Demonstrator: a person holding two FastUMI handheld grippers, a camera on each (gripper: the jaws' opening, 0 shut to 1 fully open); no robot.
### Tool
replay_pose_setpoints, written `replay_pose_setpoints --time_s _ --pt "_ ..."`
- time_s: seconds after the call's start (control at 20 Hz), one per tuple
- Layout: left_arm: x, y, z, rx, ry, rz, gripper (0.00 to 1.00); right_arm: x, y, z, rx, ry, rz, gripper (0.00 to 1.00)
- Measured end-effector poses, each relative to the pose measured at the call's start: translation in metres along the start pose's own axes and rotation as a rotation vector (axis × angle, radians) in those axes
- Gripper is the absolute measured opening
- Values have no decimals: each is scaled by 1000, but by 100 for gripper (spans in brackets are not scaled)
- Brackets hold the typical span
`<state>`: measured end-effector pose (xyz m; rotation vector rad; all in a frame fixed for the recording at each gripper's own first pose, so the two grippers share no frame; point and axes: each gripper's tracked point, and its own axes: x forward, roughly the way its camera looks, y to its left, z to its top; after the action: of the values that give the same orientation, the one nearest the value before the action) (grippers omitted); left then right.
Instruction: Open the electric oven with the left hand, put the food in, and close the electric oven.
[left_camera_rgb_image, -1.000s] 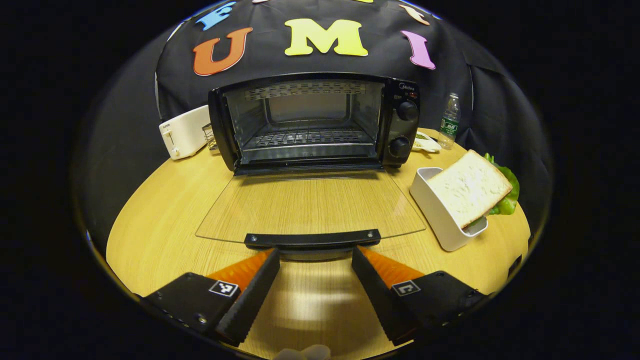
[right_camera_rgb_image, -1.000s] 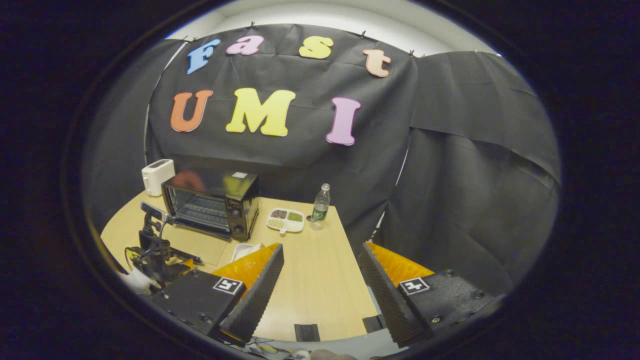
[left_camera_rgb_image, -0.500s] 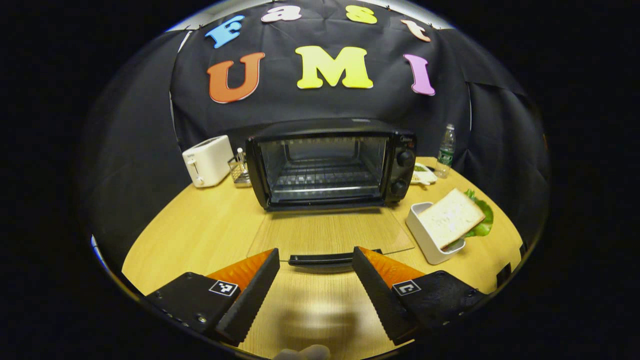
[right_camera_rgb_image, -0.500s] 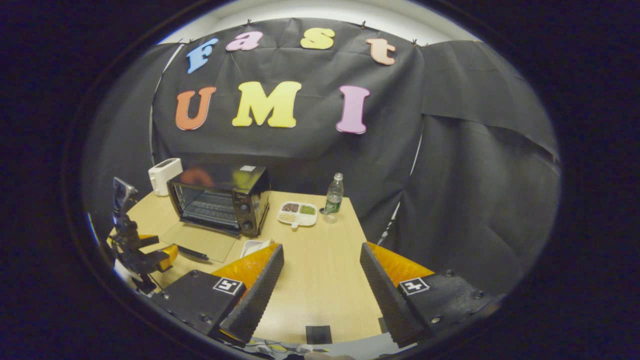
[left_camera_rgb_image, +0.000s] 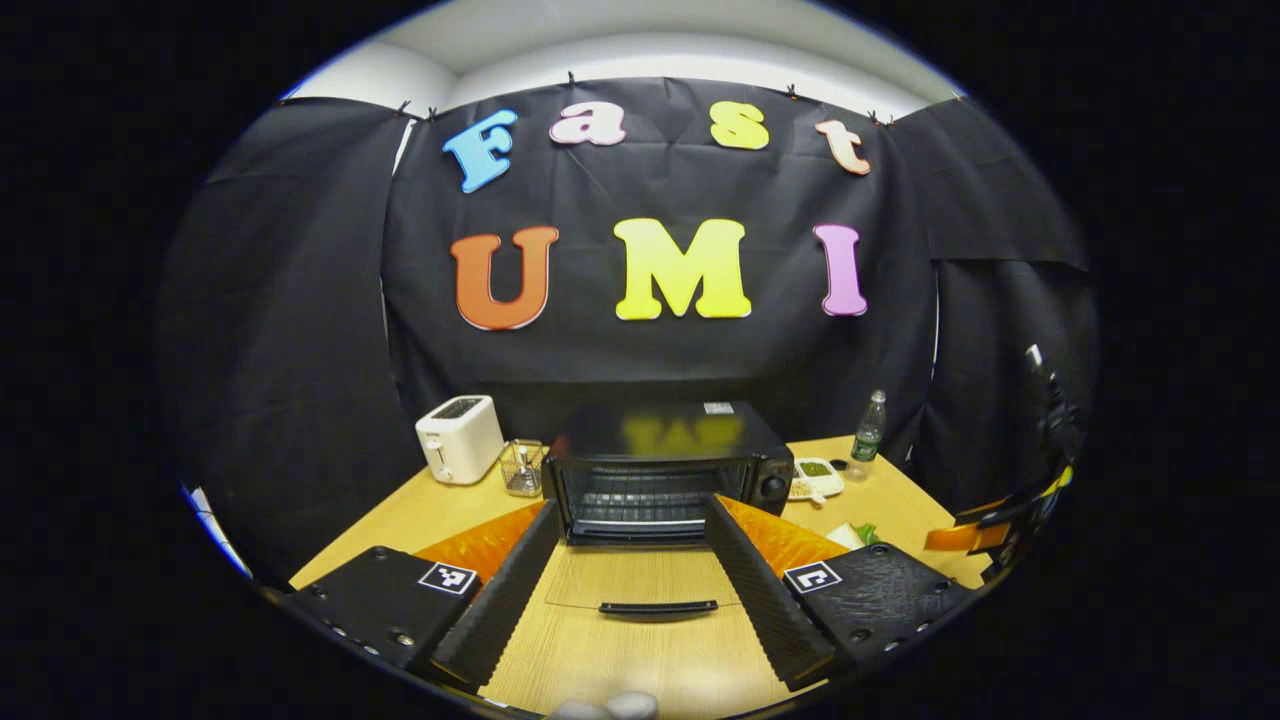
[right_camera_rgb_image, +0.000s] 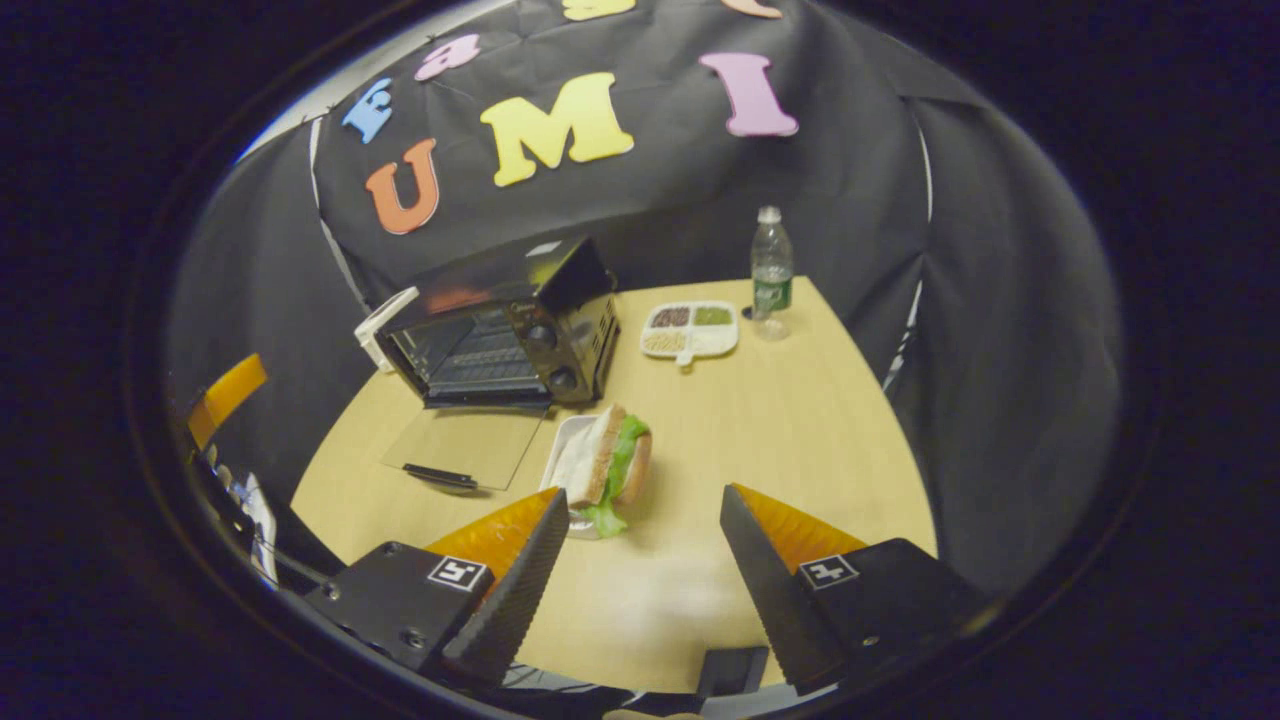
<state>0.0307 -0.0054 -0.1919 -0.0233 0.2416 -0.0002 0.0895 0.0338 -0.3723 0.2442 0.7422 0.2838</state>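
1. The electric oven (left_camera_rgb_image: 665, 470) stands at the far side of the wooden table (right_camera_rgb_image: 790, 420), its glass door (right_camera_rgb_image: 465, 447) folded flat onto the tabletop with the black handle (left_camera_rgb_image: 658, 607) nearest.
2. The left gripper (left_camera_rgb_image: 625, 590) hangs above the near table edge with its fingers spread wide and nothing between them; they cover both lower corners of the oven front.
3. The right gripper (right_camera_rgb_image: 640, 570) is likewise spread wide and empty, above bare table.
4. The food, a sandwich (right_camera_rgb_image: 605, 468) of bread and lettuce, leans in a white tray (right_camera_rgb_image: 562, 450) just right of the open door; in the left gripper view it is mostly hidden behind a finger.
5. Far left sit a white toaster (left_camera_rgb_image: 458, 438) and a small wire basket (left_camera_rgb_image: 523, 468); its contents are too small to make out.
6. Right of the oven lie a divided dish (right_camera_rgb_image: 690, 330) and a water bottle (right_camera_rgb_image: 770, 270).
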Motion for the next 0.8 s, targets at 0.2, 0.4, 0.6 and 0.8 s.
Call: replay_pose_setpoints --time_s 0.2,0.4,0.6,0.8 --pt "-10 -7 33 34 -53 46 96 44 10 1 79 88 138 92" --pt "-10 -19 34 42 -30 86 95 81 12 5 92 180 218 91" --pt "-6 -29 37 60 -15 119 95 108 14 2 145 280 285 87" --pt "-1 -33 31 51 23 144 95 114 22 3 224 352 358 56"
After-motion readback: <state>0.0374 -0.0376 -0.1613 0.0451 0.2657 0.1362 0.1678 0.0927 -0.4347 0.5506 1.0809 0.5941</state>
